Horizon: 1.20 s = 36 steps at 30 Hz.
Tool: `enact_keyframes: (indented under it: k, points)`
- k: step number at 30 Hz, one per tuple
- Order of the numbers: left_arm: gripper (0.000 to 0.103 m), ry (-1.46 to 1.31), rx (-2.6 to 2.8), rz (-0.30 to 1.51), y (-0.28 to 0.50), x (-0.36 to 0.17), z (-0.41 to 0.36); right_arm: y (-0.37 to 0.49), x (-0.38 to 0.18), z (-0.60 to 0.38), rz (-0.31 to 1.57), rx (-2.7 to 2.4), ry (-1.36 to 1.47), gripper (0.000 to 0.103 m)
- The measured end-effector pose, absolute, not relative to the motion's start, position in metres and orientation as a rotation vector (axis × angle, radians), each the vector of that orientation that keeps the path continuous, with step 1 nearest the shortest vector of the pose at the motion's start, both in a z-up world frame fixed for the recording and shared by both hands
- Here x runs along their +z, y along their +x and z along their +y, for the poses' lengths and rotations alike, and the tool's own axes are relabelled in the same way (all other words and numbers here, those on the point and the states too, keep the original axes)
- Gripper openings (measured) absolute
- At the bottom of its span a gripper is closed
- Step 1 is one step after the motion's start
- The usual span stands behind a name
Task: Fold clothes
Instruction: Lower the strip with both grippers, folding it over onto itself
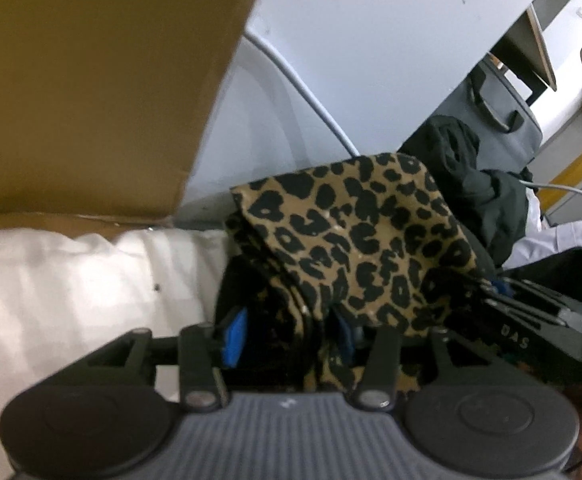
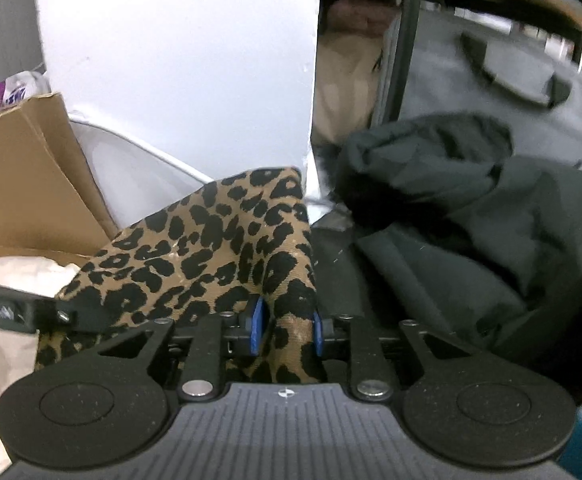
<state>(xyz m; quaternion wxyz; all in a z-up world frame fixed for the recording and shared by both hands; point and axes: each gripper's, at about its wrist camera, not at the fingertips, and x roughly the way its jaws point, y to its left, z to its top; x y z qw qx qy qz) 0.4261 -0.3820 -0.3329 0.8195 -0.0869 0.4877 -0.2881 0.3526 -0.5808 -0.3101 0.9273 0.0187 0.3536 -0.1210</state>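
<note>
The blue-padded fingers of the left gripper (image 1: 291,338) are standing partly apart near the bottom centre of the left wrist view, with a fold of the leopard-print cloth garment (image 1: 355,240) lying between them; whether the pads are pressing on it I cannot tell. The fingers of the right gripper (image 2: 287,330) are sitting a little apart at lower centre of the right wrist view, with a narrow fold of the same garment (image 2: 219,248) running between the blue pads, the right pad touching it. The garment is hanging in the middle of both frames, bunched in layers. A brown cardboard box flap (image 1: 91,88) is filling the upper left, white bedding (image 1: 71,288) the lower left, and a crumpled black jacket (image 2: 471,208) is lying at right before a grey fabric suitcase (image 2: 491,92).
</note>
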Motion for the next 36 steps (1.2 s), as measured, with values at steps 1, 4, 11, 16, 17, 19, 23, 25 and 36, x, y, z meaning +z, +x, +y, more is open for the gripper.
enact_keyframes:
  k: [1,4,11,16,17,19,23,25,36]
  points:
    - [0.047,-0.175,-0.614,1.028,0.425,-0.328,-0.38,0.35,-0.308,-0.581,0.705,-0.257,0.034,0.025]
    - [0.039,-0.125,-0.621,0.986,0.421,-0.313,-0.379,0.342,-0.301,-0.582,0.674,-0.257,0.048,0.025]
    - [0.03,-0.045,-0.703,0.895,0.419,-0.28,-0.395,0.323,-0.301,-0.578,0.653,-0.186,0.121,0.025]
    - [0.026,0.033,-0.758,0.9,0.415,-0.282,-0.422,0.32,-0.31,-0.565,0.679,-0.144,0.137,0.025]
    - [0.026,0.042,-0.758,0.907,0.415,-0.286,-0.426,0.321,-0.313,-0.562,0.689,-0.144,0.139,0.025]
    - [0.022,0.06,-0.752,0.93,0.415,-0.297,-0.43,0.322,-0.319,-0.559,0.704,-0.143,0.149,0.025]
    - [0.005,0.131,-0.73,0.974,0.414,-0.322,-0.434,0.323,-0.332,-0.553,0.73,-0.134,0.17,0.025]
    - [0.003,0.128,-0.712,0.981,0.416,-0.329,-0.432,0.322,-0.335,-0.551,0.736,-0.127,0.172,0.025]
    - [0.003,0.224,-0.702,0.955,0.413,-0.332,-0.44,0.286,-0.339,-0.559,0.7,-0.153,0.15,0.031]
